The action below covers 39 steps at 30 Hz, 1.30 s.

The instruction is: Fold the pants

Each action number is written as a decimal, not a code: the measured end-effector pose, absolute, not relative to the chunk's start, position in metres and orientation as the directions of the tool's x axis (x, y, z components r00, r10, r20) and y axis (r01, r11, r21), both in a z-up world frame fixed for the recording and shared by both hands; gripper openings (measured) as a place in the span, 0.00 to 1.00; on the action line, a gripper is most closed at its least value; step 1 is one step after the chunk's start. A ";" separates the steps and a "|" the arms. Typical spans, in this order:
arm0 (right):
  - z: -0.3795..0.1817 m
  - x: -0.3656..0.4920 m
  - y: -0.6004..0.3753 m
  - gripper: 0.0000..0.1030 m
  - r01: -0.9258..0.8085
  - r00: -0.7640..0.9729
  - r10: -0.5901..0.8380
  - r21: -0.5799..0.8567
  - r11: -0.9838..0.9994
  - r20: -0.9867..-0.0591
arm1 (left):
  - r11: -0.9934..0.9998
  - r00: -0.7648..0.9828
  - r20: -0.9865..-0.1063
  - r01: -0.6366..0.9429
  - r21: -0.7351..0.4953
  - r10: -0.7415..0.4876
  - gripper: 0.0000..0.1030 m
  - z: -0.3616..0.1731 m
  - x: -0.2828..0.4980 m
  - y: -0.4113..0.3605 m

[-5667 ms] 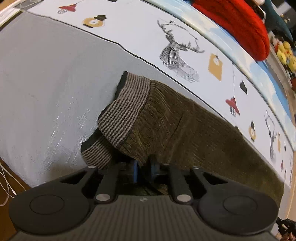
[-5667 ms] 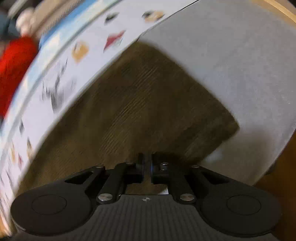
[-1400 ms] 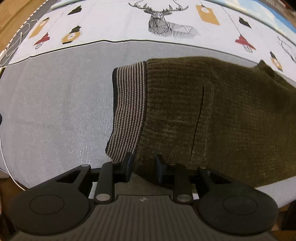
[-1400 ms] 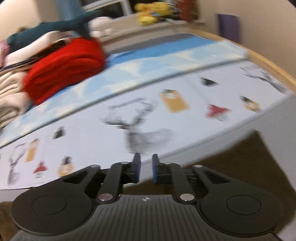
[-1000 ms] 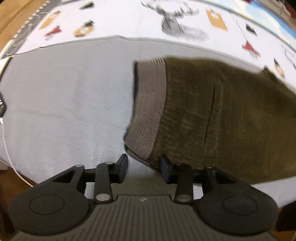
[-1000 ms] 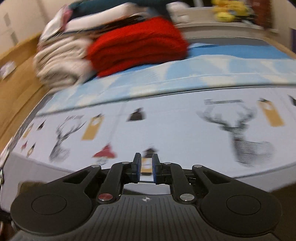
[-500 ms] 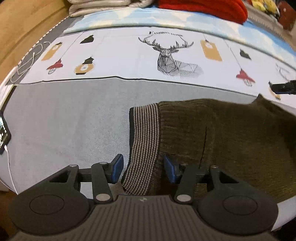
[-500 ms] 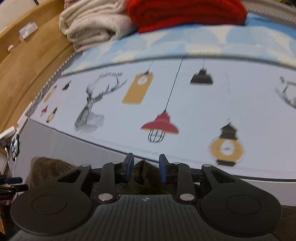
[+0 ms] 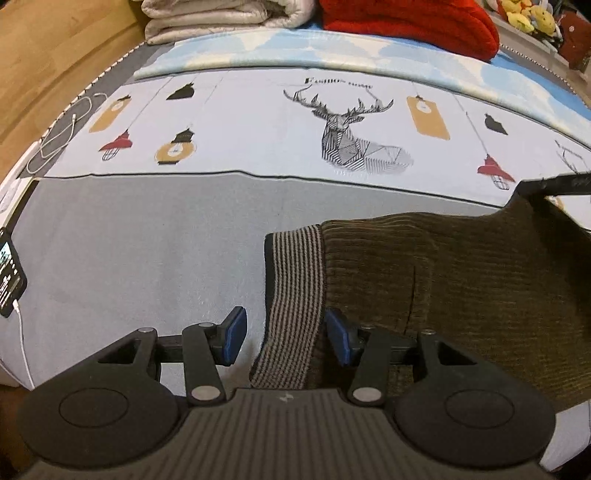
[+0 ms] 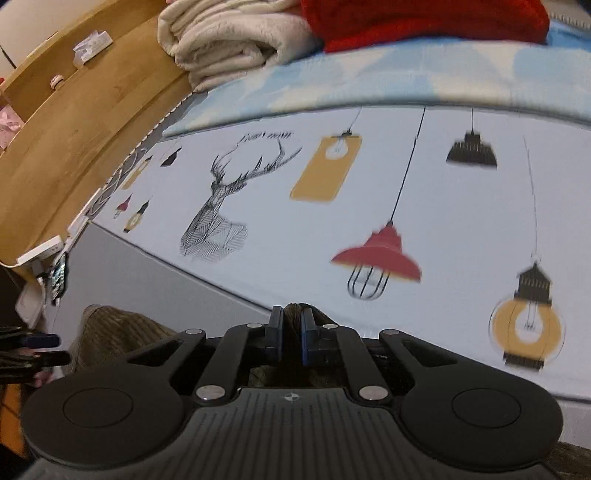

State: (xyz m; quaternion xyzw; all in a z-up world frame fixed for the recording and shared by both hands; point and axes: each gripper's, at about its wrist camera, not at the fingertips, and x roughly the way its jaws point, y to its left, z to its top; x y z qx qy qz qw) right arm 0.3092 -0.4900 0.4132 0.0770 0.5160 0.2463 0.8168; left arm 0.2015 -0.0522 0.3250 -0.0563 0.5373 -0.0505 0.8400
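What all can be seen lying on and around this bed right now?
Olive-brown corduroy pants: one, flat on the grey sheet, near right.
Striped brown waistband: one, at the pants' left end, between the left gripper's open fingers.
Grey bed sheet: one, near part of the bed.
White printed cover with deer and lamps: one, behind the grey sheet.
Red knitted blanket: one, far end.
Cream folded blanket: one, beside the red one.
Yellow plush toys: several, far right.
Black phone on a white cable: one, left edge.
Wooden bed frame: one, left side.
Left gripper: black, blue pads, open.
Right gripper: black, closing on a pinch of pants fabric.
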 end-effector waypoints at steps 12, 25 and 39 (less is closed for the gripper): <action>0.397 0.312 -0.489 0.10 -0.253 0.454 0.271 0.169 0.952 -0.849 | 0.995 0.239 -0.968 0.082 -0.064 -0.082 0.54 0.296 0.203 -0.066; 0.493 0.284 -0.565 0.22 -0.082 0.683 0.182 0.174 0.981 -0.707 | 0.999 0.424 -0.905 -0.018 -0.050 -0.037 0.58 0.355 0.225 -0.109; 0.567 0.137 -0.804 0.30 0.330 0.764 -0.153 0.176 0.927 -0.627 | 0.944 0.412 -0.852 0.203 -0.261 -0.324 0.16 0.388 0.232 -0.228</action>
